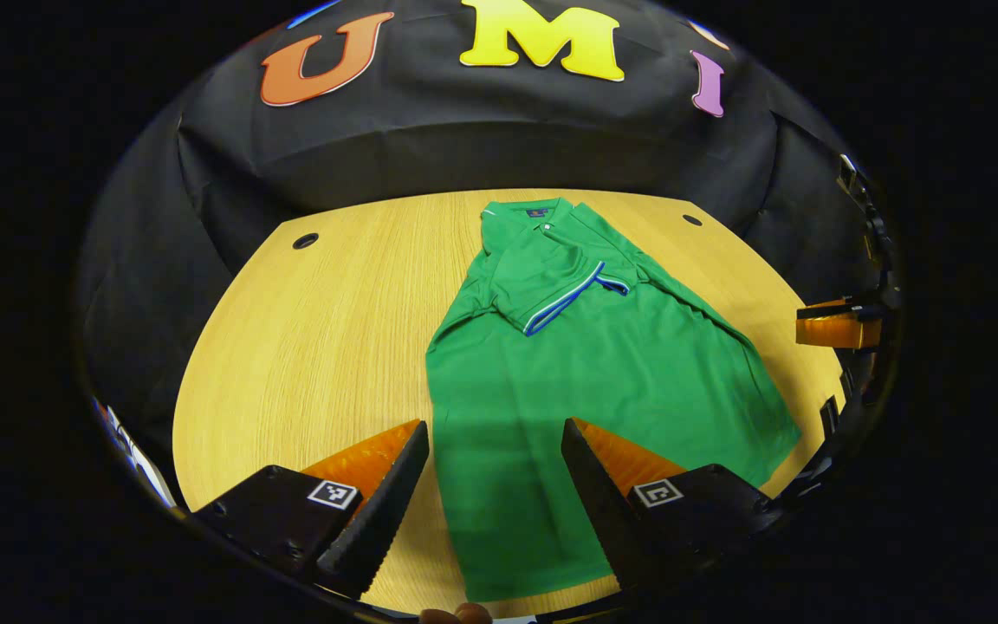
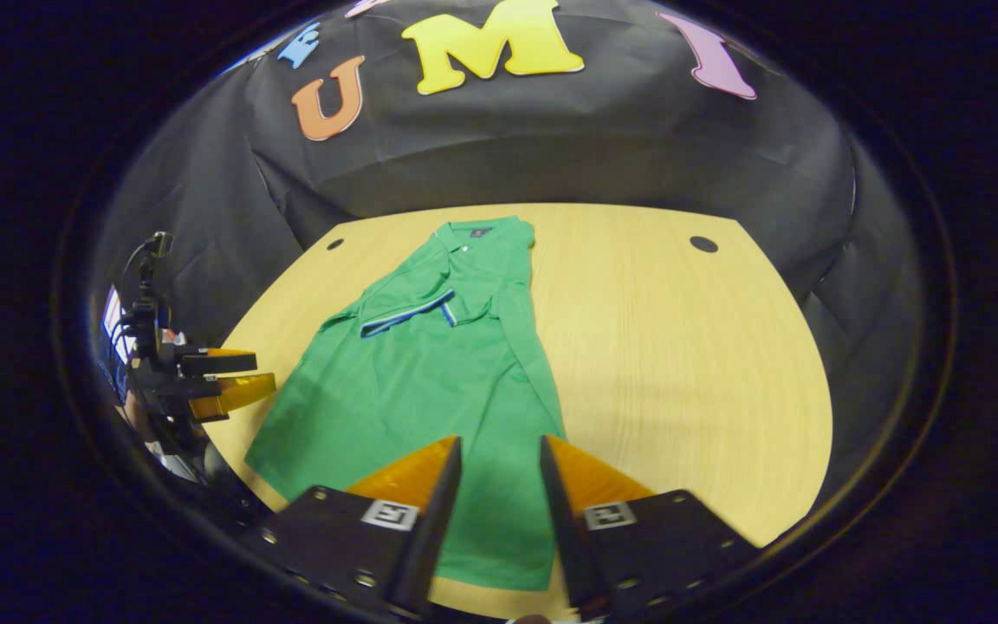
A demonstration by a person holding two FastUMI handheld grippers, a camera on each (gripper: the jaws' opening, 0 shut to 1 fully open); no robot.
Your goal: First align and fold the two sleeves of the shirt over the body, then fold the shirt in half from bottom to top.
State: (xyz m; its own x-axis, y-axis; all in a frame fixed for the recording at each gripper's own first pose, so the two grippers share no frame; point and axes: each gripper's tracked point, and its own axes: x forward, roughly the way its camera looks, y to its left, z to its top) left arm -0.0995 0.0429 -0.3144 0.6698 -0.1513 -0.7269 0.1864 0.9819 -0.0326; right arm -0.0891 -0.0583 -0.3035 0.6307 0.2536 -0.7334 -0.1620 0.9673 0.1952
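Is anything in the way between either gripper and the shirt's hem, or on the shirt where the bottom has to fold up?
Nothing visible. The left gripper and right gripper both hang open over the green shirt, near its hem. Both sleeves lie folded across the chest, and nothing else rests on the shirt or the wooden table.

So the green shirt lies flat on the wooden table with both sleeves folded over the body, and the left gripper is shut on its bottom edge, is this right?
Not quite. The left gripper is open and holds nothing; it hangs above the shirt, as the left gripper view shows. The rest stands: the shirt lies on the wooden table, and the sleeves are folded over the body.
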